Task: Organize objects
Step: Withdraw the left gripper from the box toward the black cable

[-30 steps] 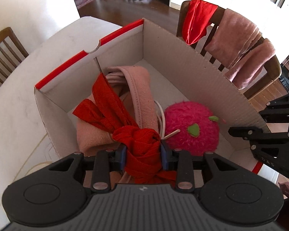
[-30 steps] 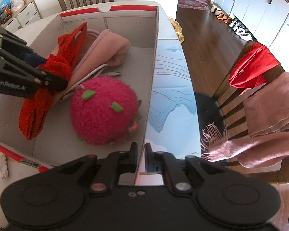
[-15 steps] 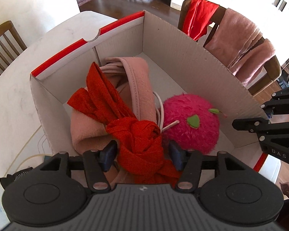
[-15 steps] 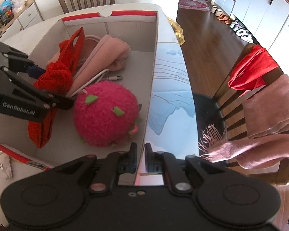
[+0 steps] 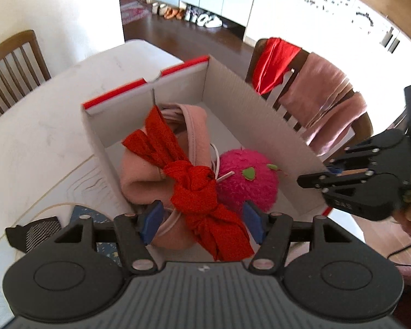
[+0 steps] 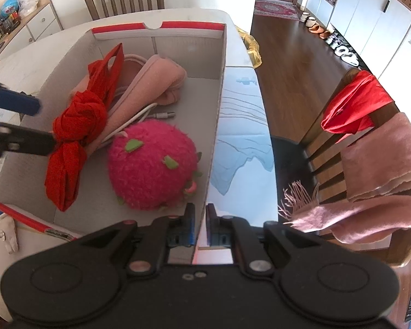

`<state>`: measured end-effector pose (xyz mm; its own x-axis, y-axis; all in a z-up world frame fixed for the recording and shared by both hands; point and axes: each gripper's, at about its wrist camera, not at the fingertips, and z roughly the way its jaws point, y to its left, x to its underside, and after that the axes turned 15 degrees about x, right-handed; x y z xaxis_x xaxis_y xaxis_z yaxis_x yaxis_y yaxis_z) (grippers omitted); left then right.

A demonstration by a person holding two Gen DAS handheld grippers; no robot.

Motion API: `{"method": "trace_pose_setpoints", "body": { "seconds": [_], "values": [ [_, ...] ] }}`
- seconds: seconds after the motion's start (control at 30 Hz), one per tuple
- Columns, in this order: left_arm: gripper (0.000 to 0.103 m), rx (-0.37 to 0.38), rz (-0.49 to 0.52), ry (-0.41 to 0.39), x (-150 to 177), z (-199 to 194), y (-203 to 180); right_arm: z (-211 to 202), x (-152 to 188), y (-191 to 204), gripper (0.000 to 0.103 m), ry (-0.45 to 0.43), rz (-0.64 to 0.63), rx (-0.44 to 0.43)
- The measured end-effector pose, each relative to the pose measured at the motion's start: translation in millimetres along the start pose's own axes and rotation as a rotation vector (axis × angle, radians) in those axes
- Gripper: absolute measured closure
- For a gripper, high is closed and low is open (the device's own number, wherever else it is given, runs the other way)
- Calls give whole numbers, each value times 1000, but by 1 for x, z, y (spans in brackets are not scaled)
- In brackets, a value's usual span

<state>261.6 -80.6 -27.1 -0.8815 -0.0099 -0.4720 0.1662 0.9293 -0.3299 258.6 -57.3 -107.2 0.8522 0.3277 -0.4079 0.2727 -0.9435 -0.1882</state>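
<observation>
With its jaws apart, the left gripper (image 5: 202, 219) sits just above the knotted red scarf (image 5: 197, 192); they have just been opening, and the blue pads stand clear of the cloth on both sides, so it's released. Right gripper (image 6: 200, 220) is clamped on the near corner of the box wall (image 6: 217, 109), looks like it's steadying the cardboard box (image 5: 260, 126).

Scarf lies inside the box, draped over the pink folded cloth (image 5: 139, 175), touching the fuzzy pink plush (image 5: 246, 183) beside it. A white cable (image 6: 139, 115) runs between cloth and plush.

Handling guess: scarf is light, limp, no stiffness; tails will trail. Knot is the only bulky spot, so grab there. Not fragile, not slippery.

Count in box: one red scarf, one pink cloth, one plush, one cable.

Further out: chair (image 5: 361, 126) beyond the box carries one red cloth (image 5: 271, 63) and what looks like two pink scarves (image 5: 323, 93); probably next to go in. Second chair (image 5: 11, 63) far side of the table (image 5: 41, 126), bare.
</observation>
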Motion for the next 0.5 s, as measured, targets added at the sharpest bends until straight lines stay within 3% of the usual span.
{"method": "trace_pose_setpoints", "body": {
  "seconds": [0.3,0.5],
  "values": [
    [40,-68,-73,-98,34,-56,17,-2,0,1,97,-11,-20,1],
    [33,-145,-172,-142,68,-87,45,-2,-1,1,97,-11,-30,-4]
  ]
}}
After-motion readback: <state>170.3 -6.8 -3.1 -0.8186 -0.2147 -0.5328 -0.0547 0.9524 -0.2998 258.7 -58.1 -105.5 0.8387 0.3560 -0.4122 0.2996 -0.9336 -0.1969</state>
